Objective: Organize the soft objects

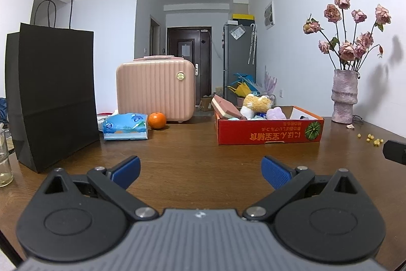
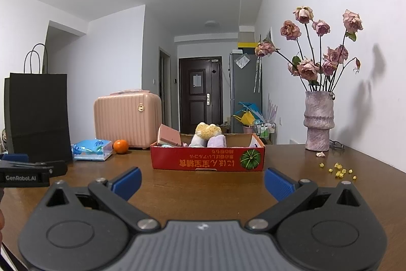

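A low red cardboard box [image 1: 269, 131] [image 2: 206, 159] sits on the brown table and holds soft things: a pink sponge block [image 1: 225, 107] [image 2: 168, 136], a yellow-and-white plush [image 1: 256, 103] [image 2: 206, 131] and a lilac soft piece [image 1: 277, 113] [image 2: 217, 141]. A blue tissue pack [image 1: 125, 126] [image 2: 92, 149] lies on the table left of the box. My left gripper [image 1: 200, 173] is open and empty, low over the table in front of the box. My right gripper [image 2: 203, 182] is open and empty, also just short of the box.
A black paper bag [image 1: 50, 93] [image 2: 36, 116] stands at left, with a pink case [image 1: 156, 88] [image 2: 127, 118] and an orange [image 1: 156, 120] [image 2: 120, 146] behind. A vase of dried roses [image 1: 343, 98] [image 2: 318, 121] stands at right, yellow bits [image 2: 338, 172] before it. A glass jar [image 1: 5, 161] is at far left.
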